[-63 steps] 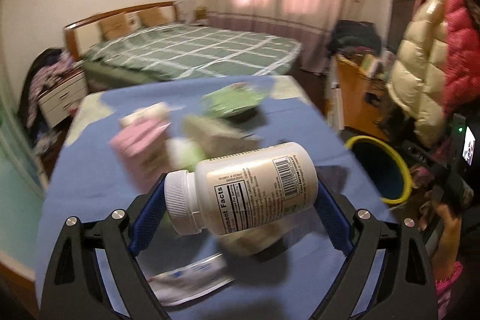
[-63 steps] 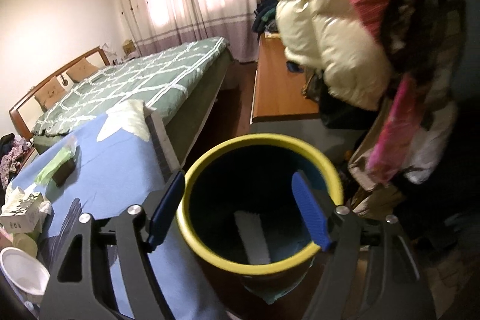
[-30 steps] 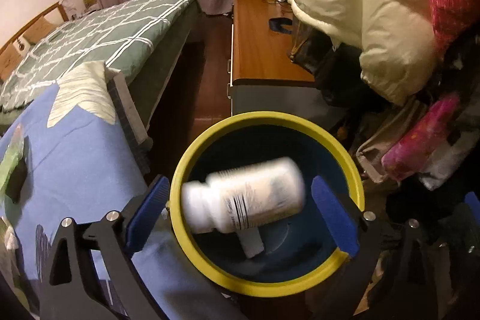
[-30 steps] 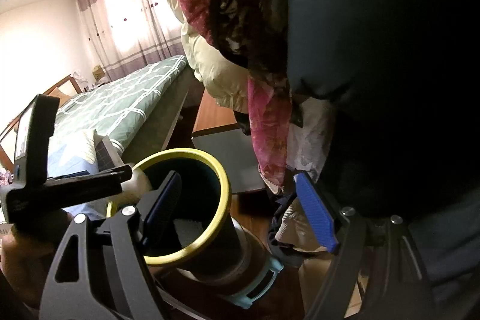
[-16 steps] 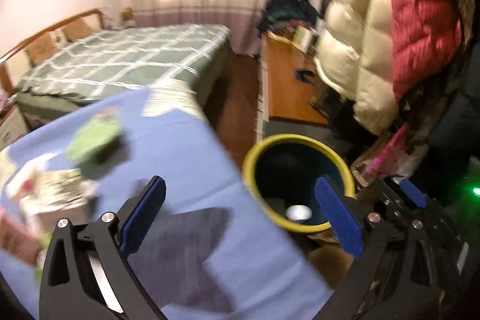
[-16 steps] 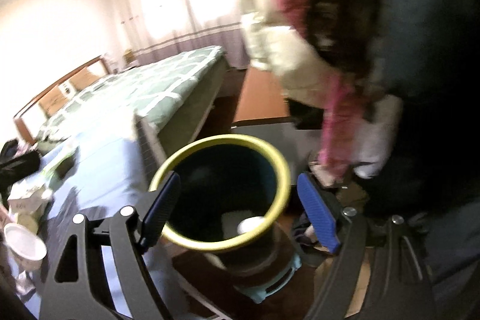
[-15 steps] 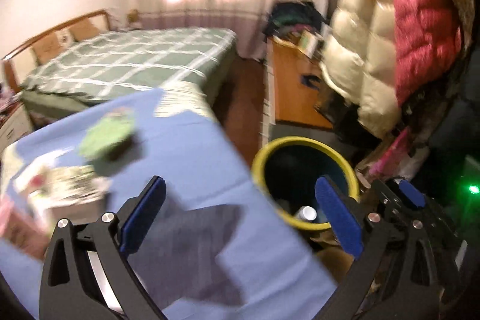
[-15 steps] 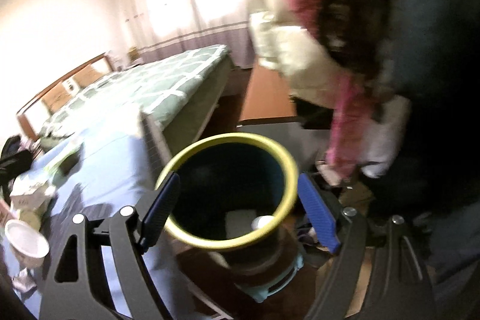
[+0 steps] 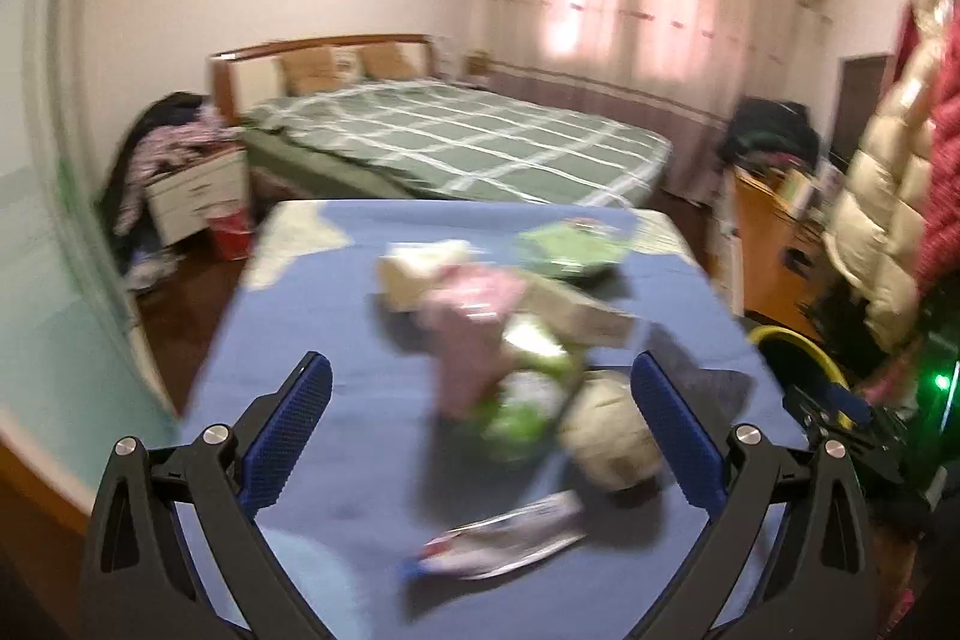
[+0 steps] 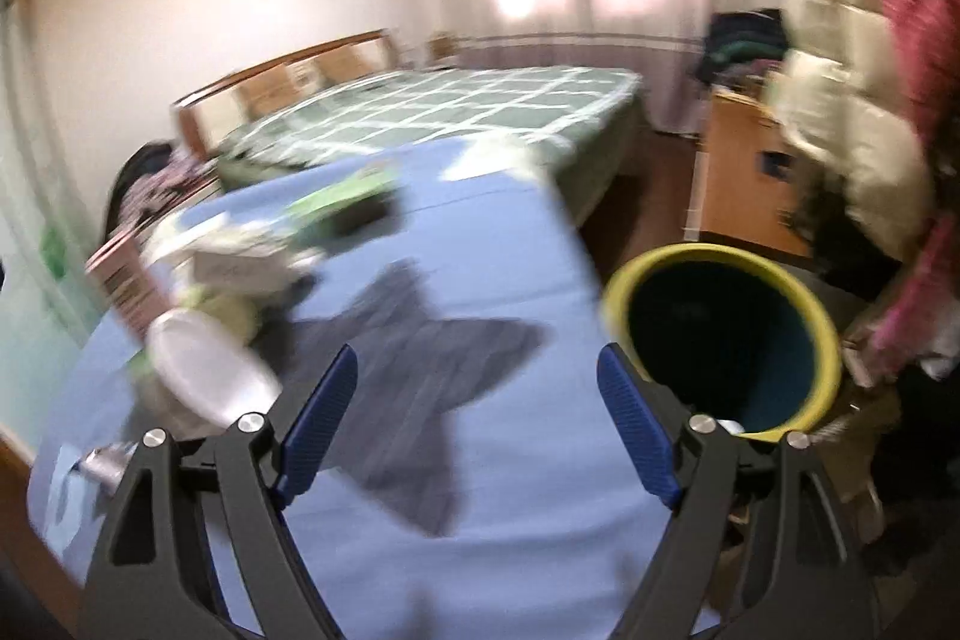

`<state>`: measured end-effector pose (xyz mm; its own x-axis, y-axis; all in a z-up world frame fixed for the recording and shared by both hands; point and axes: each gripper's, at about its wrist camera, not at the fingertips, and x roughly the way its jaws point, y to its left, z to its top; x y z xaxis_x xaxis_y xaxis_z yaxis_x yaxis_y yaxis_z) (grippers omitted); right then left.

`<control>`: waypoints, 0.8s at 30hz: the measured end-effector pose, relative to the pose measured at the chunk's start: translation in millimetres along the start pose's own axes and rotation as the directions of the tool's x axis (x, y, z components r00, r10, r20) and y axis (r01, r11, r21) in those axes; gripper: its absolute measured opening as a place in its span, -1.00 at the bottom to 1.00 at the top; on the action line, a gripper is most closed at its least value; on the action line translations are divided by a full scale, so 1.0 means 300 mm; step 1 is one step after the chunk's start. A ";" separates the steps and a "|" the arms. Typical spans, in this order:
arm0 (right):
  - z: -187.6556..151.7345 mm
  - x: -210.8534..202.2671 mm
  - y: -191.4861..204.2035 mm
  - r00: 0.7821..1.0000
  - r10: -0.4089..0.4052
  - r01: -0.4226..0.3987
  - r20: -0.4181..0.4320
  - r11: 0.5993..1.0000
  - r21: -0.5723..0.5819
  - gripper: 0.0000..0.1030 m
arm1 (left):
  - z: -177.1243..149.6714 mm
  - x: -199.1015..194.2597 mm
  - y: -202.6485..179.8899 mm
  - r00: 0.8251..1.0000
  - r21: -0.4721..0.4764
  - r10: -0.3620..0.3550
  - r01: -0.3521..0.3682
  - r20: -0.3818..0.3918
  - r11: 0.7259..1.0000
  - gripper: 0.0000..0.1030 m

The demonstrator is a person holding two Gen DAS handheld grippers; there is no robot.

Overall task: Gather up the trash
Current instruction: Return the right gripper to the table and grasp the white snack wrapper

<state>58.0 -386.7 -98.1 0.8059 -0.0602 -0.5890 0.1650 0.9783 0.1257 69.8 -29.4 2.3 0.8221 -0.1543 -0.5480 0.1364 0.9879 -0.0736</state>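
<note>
Left gripper (image 9: pixel 477 436): fingers (image 9: pixel 288 430) spread wide, nothing between them. Just ahead, slightly toward the right finger, a flat foil wrapper (image 9: pixel 501 541) lies on the blue-covered bench (image 9: pixel 324 340). Beyond it, beside the right finger, sits a pale crumpled wad (image 9: pixel 609 430), then a heap of green, pink and cream packets (image 9: pixel 498 334), and farthest a green packet (image 9: pixel 567 244).

Right gripper (image 10: pixel 477 430): fingers apart and empty. A white paper cup (image 10: pixel 207 376) lies outside the left finger; the yellow-rimmed bin (image 10: pixel 723 340) stands beyond the right finger, off the bench edge.

Risks, as judged: the tightly heaped packets could cause two to be pinched together or knocked off the bench; the thin wrapper may slide out from under the fingers.

Motion blur leaves no writing legible.
</note>
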 end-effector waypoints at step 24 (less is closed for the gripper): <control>-0.269 0.019 0.686 0.894 0.371 -0.446 -0.252 0.799 -0.405 0.52 | -0.087 -0.177 0.294 0.984 -0.176 0.165 -0.152 0.063 0.973 0.91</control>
<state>50.8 -169.8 -140.0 0.6385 0.3592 -0.6806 -0.4575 0.8883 0.0397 23.9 66.4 3.2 0.8666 0.0100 -0.4989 -0.0892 0.9868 -0.1351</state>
